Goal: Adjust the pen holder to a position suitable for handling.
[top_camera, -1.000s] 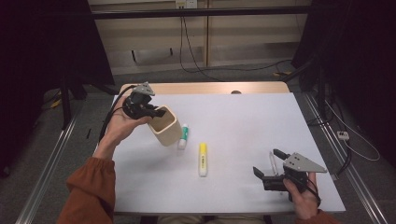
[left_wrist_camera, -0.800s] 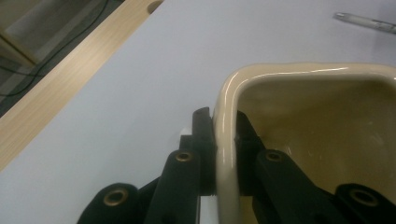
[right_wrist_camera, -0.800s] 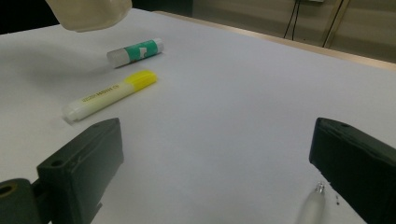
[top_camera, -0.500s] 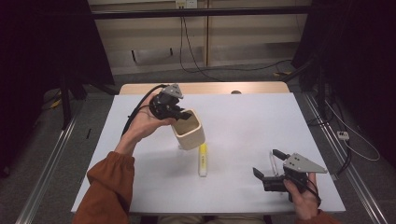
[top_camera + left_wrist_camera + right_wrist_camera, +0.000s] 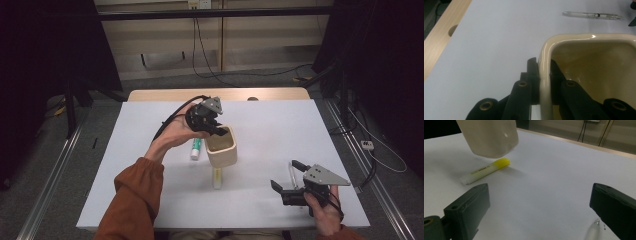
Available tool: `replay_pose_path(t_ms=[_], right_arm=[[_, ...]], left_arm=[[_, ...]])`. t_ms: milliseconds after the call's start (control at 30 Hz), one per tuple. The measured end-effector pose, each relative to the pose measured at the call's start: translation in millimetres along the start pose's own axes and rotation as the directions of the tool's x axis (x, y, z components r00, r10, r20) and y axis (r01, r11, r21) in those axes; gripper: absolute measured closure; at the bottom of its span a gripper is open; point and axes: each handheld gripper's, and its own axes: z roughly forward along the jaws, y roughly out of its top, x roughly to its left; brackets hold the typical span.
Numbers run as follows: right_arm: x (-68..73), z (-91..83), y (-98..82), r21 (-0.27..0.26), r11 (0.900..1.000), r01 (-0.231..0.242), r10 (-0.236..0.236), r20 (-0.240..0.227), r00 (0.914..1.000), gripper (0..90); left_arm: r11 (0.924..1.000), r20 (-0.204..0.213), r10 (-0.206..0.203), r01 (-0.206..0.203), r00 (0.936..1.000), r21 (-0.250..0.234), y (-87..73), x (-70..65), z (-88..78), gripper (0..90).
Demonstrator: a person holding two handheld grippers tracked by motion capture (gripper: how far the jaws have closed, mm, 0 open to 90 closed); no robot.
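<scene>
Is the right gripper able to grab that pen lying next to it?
Probably yes. The right gripper is open with nothing between its fingers, and the pen lies on bare table right by one finger. The cup hangs well off to the side.

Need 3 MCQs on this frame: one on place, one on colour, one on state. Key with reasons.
1. Where is the beige cup?
A. flat on the table
B. lifted above the highlighter
C. on the floor

2. The highlighter cap is
A. yellow
B. red
C. black

3. The right gripper is
A. shut on the pen
B. shut on the cup
C. open

Key:
1 B, the right gripper view shows the cup's base off the white table, above the highlighter.
2 A, the cap end is bright yellow.
3 C, its fingers stand wide apart; the left gripper pinches the cup's rim.
</scene>
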Motion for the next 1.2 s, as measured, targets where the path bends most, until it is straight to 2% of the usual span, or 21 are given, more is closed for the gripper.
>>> replay_pose_path(t_ms=[167,200,300,467,767,833,933,967,1033,1100,1200], right_arm=[[0.2,0.0,-0.1,0.000,1.000,0.002,-0.002,-0.004,1.0000,2.7],[0.4,-0.1,-0.1,-0.001,1.000,0.001,-0.001,-0.005,1.0000,2.7],[0.1,-0.1,-0.2,0.001,1.000,0.001,-0.001,-0.007,1.0000,2.7],[-0.1,0.4,-0.3,0.002,1.000,0.003,-0.003,-0.009,1.0000,2.7],[0.5,0.2,-0.4,0.001,1.000,0.002,-0.002,-0.014,0.9999,2.7],[0.5,-0.1,-0.4,0.001,1.000,0.001,-0.001,-0.016,0.9999,2.7],[0.4,-0.1,-0.4,0.002,1.000,0.001,-0.001,-0.016,0.9999,2.6],[0.6,-0.3,-0.4,0.001,1.000,0.003,-0.003,-0.017,0.9998,2.7],[0.8,-0.5,-0.5,0.001,1.000,0.004,-0.004,-0.018,0.9998,2.7],[0.8,-0.7,-0.5,0.000,1.000,0.004,-0.004,-0.017,0.9998,2.6],[0.7,-0.7,-0.5,0.001,1.000,0.003,-0.003,-0.016,0.9999,2.7]], left_arm=[[1.0000,0.052,0.009,-0.009,0.9986,0.000,6.5,3.8,18.6,83.6],[0.9998,0.063,0.002,-0.003,0.9980,0.020,7.6,4.9,21.7,83.6],[0.9999,0.071,0.000,-0.001,0.9975,0.010,7.2,7.4,34.9,83.3],[0.9993,0.101,-0.002,-0.002,0.9948,0.037,9.9,10.0,51.2,82.7],[0.9994,0.116,0.009,-0.013,0.9933,0.033,21.7,10.4,67.3,82.8],[0.9987,0.135,0.020,-0.026,0.9906,0.044,24.7,10.3,71.9,82.8],[0.9972,0.133,0.036,-0.044,0.9905,0.060,24.5,9.8,80.1,82.6],[0.9987,0.140,0.023,-0.029,0.9898,0.041,23.4,10.6,82.2,82.6],[0.9987,0.139,0.023,-0.029,0.9900,0.042,22.5,12.8,84.2,82.3],[0.9993,0.134,-0.001,-0.004,0.9909,0.038,21.6,14.3,83.8,81.4],[0.9994,0.102,-0.010,0.006,0.9947,0.033,22.3,13.3,80.9,73.8]])
